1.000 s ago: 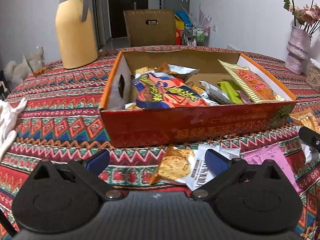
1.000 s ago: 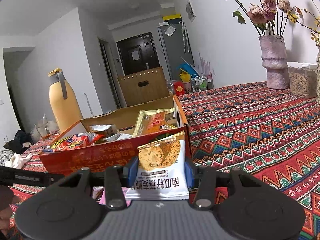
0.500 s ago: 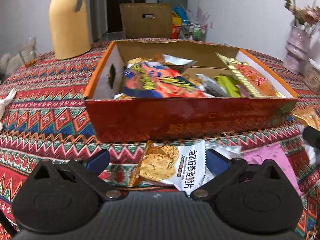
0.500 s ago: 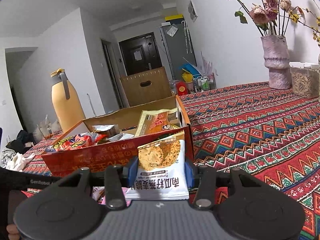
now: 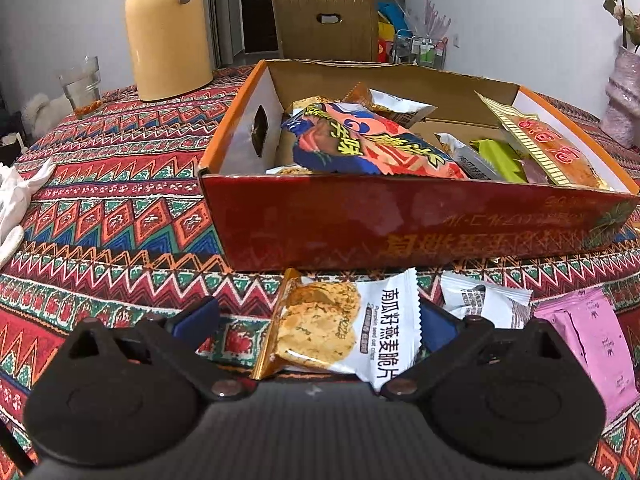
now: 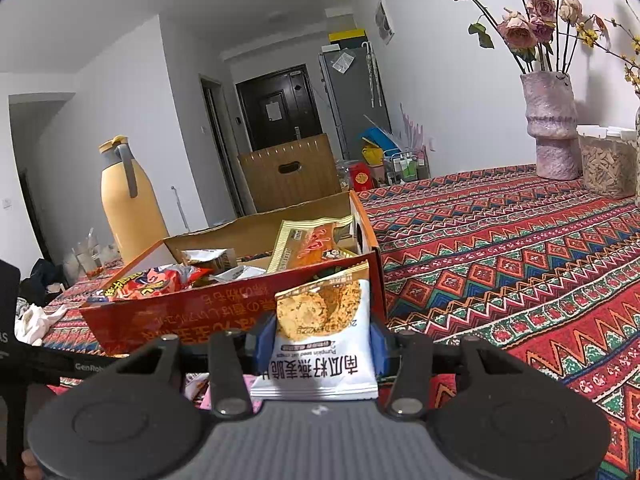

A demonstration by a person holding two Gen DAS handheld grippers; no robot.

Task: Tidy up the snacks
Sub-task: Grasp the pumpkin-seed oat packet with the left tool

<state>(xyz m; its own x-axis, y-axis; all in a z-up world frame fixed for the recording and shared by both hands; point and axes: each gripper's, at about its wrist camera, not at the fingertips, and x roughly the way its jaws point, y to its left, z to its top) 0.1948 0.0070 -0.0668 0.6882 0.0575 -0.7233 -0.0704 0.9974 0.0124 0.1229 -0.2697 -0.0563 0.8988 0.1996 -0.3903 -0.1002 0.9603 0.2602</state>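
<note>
A red cardboard box [image 5: 400,224] holds several snack packets, among them a big red-and-blue chip bag [image 5: 360,144]. My left gripper [image 5: 316,318] is open, its blue fingertips on either side of a white oat-crisp packet [image 5: 348,328] lying on the tablecloth in front of the box. My right gripper [image 6: 320,340] is shut on another white oat-crisp packet [image 6: 324,336], held upright near the box's [image 6: 224,312] right front corner.
A white packet [image 5: 484,300] and a pink packet [image 5: 588,340] lie right of the left gripper. A yellow thermos [image 5: 168,28] and a glass [image 5: 82,86] stand at the back left. A white cloth [image 5: 16,200] lies left. A vase [image 6: 550,124] and a jar [image 6: 606,160] stand far right.
My left gripper has moved forward and lower, so the oat-crisp packet on the table now lies between its open fingers. The right gripper has stayed nearly still with its packet.
</note>
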